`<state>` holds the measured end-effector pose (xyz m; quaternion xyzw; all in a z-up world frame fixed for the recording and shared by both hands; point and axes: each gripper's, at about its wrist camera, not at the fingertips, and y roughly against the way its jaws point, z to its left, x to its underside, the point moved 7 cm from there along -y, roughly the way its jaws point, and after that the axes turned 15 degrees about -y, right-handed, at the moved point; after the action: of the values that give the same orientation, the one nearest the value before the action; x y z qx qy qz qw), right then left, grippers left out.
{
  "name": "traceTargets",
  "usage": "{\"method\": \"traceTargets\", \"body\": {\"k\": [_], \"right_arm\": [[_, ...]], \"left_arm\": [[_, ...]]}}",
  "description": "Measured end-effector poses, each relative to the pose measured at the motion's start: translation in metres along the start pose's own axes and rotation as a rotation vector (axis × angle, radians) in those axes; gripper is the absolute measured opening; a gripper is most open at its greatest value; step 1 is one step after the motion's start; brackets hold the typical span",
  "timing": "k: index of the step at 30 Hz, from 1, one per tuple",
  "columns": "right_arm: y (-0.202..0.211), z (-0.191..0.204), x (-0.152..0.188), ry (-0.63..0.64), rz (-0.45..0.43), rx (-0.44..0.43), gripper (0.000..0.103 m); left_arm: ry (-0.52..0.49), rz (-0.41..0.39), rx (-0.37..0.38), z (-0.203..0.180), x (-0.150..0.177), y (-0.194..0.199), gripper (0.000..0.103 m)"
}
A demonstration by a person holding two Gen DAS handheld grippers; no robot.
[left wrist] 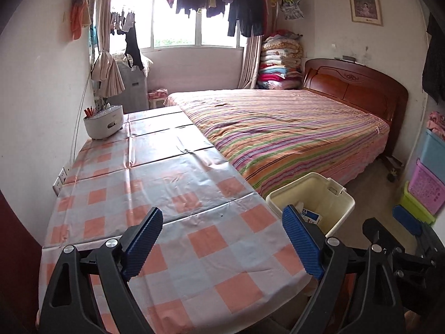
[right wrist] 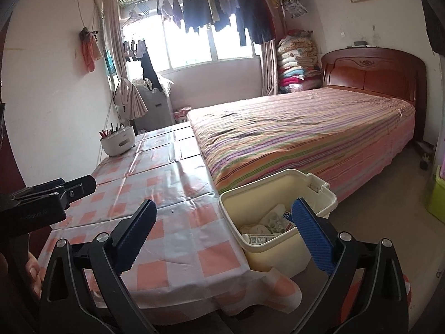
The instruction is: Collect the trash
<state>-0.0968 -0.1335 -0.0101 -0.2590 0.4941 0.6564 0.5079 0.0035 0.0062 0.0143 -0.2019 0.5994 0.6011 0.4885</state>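
Note:
A cream plastic bin (right wrist: 278,186) stands on the floor between the table's end and the bed. It holds trash (right wrist: 267,228): crumpled paper, a blister pack and small cartons. In the left wrist view the same bin (left wrist: 338,192) sits at lower right with a blue-and-white carton (left wrist: 313,217) inside. My left gripper (left wrist: 222,213) hangs open over the near end of the table with nothing between its blue pads. My right gripper (right wrist: 224,206) is open too, empty, straddling the table's corner and the bin's near rim. The two grippers are side by side.
The table (left wrist: 167,183) wears an orange-and-white checked cloth. A white pot with pens (left wrist: 103,123) stands at its far left. A striped bed (left wrist: 292,128) runs along the table's right side. Coloured baskets (left wrist: 425,183) stack by the right wall, and a wall socket (left wrist: 59,181) is at the left.

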Motion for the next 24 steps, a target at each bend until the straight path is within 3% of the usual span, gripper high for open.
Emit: {"method": "traceTargets", "body": {"k": [5, 13, 24], "right_arm": [[0.002, 0.010, 0.006, 0.022, 0.013, -0.015, 0.096], [-0.002, 0.011, 0.005, 0.029, 0.033, -0.022, 0.096], [-0.007, 0.009, 0.006, 0.021, 0.049, -0.026, 0.096]], "left_arm": [[0.032, -0.006, -0.030, 0.016, 0.010, 0.011, 0.085], [0.062, -0.002, -0.016, 0.022, 0.020, 0.018, 0.090], [0.049, 0.002, -0.039, 0.022, 0.020, 0.021, 0.093]]}}
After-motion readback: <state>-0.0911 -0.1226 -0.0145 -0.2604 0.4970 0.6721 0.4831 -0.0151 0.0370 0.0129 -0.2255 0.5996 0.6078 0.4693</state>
